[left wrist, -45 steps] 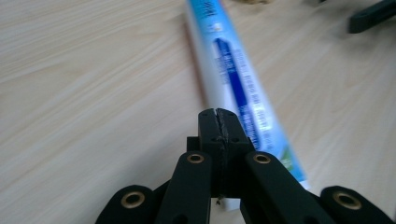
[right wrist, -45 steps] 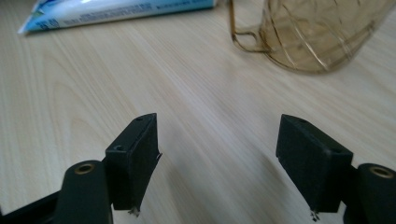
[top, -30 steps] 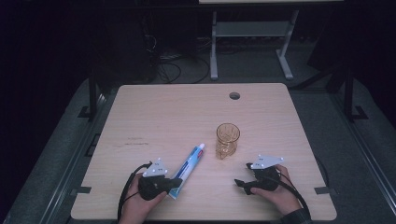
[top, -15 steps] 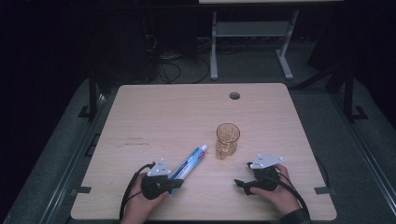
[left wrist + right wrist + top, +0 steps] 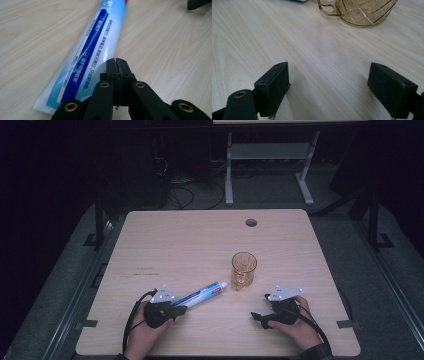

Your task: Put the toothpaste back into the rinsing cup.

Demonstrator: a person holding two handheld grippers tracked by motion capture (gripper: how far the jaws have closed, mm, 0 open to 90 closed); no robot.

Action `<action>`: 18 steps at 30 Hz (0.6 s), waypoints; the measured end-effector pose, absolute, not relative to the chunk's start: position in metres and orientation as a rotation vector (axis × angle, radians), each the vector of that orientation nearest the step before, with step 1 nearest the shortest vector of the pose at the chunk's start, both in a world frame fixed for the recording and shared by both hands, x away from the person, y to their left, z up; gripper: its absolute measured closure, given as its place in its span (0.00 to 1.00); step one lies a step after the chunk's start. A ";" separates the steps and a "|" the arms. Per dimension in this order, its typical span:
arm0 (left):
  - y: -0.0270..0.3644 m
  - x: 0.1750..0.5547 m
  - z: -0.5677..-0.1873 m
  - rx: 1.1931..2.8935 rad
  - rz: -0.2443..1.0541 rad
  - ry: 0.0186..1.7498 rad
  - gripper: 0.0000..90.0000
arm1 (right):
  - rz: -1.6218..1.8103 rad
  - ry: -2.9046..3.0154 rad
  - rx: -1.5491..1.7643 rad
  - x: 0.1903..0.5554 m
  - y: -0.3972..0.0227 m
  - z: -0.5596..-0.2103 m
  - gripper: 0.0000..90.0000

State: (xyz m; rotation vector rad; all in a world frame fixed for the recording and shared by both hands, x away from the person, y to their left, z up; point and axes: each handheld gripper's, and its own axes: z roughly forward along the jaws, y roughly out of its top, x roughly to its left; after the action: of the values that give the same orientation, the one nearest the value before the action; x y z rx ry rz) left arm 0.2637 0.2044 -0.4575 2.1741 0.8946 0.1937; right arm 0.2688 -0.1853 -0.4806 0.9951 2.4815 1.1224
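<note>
The left gripper [image 5: 176, 310] lies low at the near edge of the table [image 5: 190, 240], its jaws pressed fully together, held by the person's left hand [image 5: 145, 330]. The right gripper [image 5: 261, 318] sits low at the same near edge, jaws spread wide apart, in the right hand [image 5: 297, 325], pointing leftward.

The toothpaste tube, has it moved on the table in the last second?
Yes. The toothpaste tube has swung flatter: its cap end dropped toward the near edge, now level with the base of the amber glass mug.
</note>
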 end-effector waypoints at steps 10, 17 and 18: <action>0.215 0.278 -0.457 2.170 0.244 0.957 1.00 | 1.118 2.482 0.992 0.268 -0.185 -0.481 0.18; 0.221 0.290 -0.458 2.159 0.265 1.000 1.00 | 1.111 2.484 0.980 0.268 -0.184 -0.481 0.18; 0.222 0.292 -0.458 2.155 0.266 1.010 1.00 | 1.111 2.483 0.980 0.268 -0.184 -0.481 0.18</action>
State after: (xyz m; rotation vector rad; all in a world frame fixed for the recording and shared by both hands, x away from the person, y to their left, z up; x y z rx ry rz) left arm 0.2919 0.2216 -0.4577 2.1550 1.0104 0.2660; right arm 0.2682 -0.1842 -0.4809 0.9804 2.4832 1.1105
